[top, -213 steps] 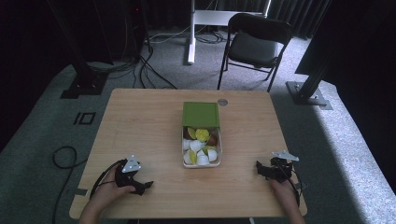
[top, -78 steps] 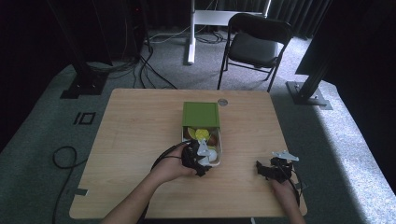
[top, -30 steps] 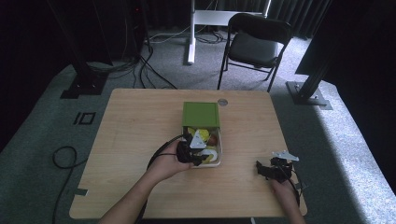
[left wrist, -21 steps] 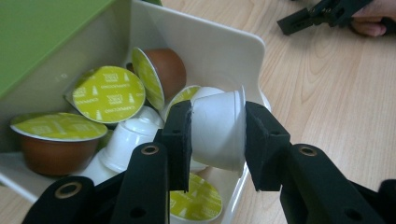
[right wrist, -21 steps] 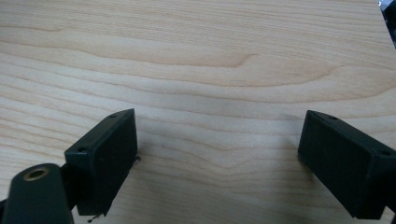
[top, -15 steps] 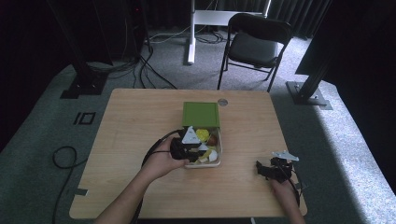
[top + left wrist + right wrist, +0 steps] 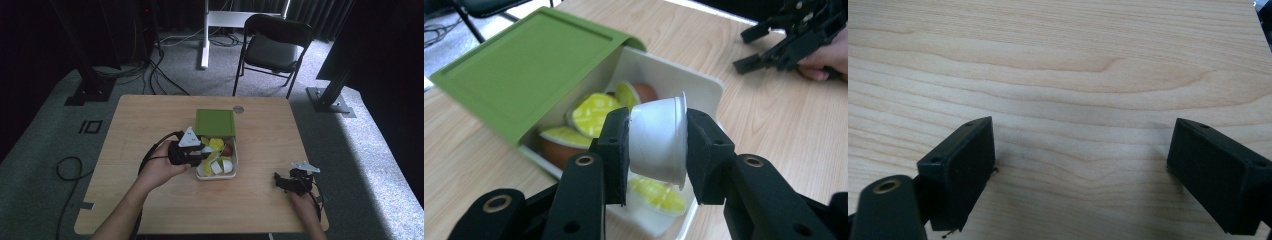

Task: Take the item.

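A white box [image 7: 234, 172] stands mid-table with its green lid [image 7: 215, 122] propped over the far end. Inside lie several small cups with yellow foil tops [image 7: 594, 112] and a brown one [image 7: 644, 92]. My left gripper [image 7: 192, 151] hangs at the box's left edge, shut on a white cup [image 7: 659, 140] held on its side just above the others. In the left gripper view the lid [image 7: 529, 60] slopes over the box rim [image 7: 704, 82]. My right gripper [image 7: 288, 181] rests open on bare wood near the front right edge, nothing between its fingers [image 7: 960, 165].
The wooden table [image 7: 150, 115] has free room left and right of the box. A small round grommet [image 7: 238, 109] sits behind the lid. A black chair [image 7: 272, 45] and cables stand on the floor beyond the far edge.
The left gripper came from the front left corner to the box, shut on a white cup and lifted it slightly back and left. The right gripper has stayed put.
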`<state>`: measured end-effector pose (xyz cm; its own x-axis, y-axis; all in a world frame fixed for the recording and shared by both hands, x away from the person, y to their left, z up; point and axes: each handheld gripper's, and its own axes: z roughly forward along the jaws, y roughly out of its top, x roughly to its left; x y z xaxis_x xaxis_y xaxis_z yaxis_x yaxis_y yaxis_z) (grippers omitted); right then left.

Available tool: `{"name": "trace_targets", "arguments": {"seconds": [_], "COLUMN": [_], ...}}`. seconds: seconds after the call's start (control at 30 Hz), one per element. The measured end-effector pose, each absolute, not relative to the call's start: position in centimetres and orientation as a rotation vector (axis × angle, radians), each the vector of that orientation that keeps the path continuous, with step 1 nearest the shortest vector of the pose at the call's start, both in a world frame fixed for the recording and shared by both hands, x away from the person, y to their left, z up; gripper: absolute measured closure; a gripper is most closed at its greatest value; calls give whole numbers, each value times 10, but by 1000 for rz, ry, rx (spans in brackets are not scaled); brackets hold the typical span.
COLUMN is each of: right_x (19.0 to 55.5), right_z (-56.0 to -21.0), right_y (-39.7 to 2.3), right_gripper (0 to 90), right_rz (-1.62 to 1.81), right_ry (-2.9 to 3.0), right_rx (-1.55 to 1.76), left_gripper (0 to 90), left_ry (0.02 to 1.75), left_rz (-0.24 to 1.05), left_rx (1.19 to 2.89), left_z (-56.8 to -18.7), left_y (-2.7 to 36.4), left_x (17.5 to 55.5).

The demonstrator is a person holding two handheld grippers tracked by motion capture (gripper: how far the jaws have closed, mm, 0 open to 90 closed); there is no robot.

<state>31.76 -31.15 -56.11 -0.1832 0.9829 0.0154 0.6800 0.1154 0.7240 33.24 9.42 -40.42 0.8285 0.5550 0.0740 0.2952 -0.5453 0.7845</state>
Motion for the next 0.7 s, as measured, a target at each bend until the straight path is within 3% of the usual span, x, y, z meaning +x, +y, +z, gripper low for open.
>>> {"name": "trace_targets", "arguments": {"seconds": [0.3,0.7], "right_x": [318,318], "right_z": [-561,-561], "right_y": [-311,-311], "right_gripper": [114,114], "right_rz": [838,839], "right_ry": [1923,1922], "right_rx": [1610,1611], "left_gripper": [656,656], "left_ry": [698,839], "left_rz": [458,434], "left_rx": [2143,2106], "left_z": [-395,-421], "left_y": [134,177], "left_x": [329,333]}}
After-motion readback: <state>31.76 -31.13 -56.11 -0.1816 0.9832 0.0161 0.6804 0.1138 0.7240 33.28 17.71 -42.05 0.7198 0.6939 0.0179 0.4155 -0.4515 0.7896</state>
